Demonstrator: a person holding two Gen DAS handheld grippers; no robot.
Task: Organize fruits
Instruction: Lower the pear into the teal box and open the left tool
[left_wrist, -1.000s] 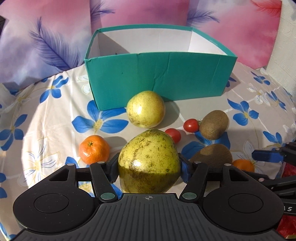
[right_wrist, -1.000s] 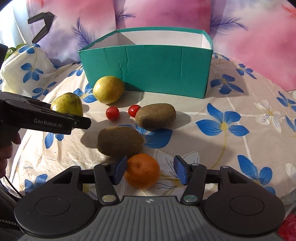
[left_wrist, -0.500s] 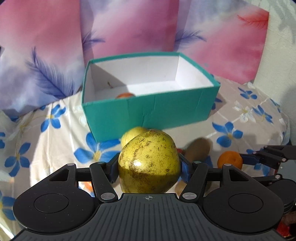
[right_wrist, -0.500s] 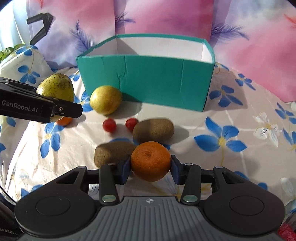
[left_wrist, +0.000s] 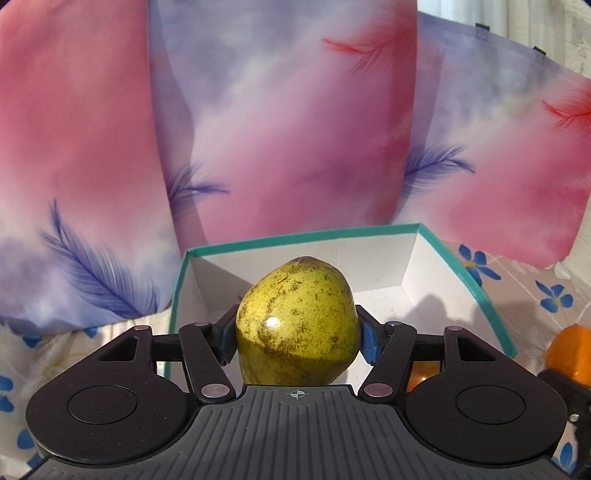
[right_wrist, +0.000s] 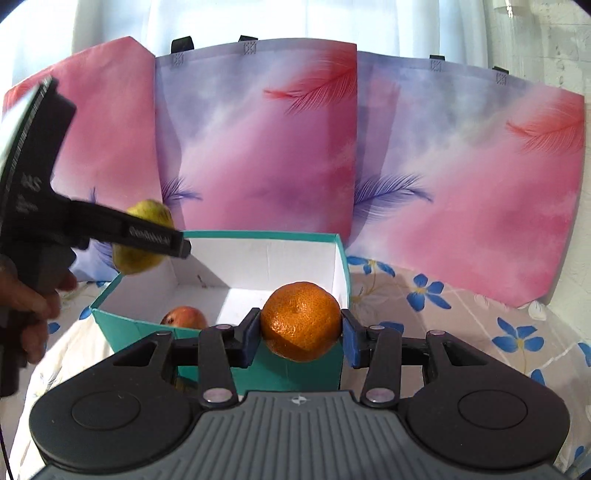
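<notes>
you are now lifting both claws (left_wrist: 297, 334) (right_wrist: 300, 330), gripping pear (left_wrist: 295, 325) and mandarin (right_wrist: 301, 321), seemingly above the box (right_wrist: 343, 266).

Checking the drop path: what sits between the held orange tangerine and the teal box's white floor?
In the right wrist view, only the teal cardboard box's near wall lies between the round orange tangerine and the floor; a reddish fruit sits left.
</notes>
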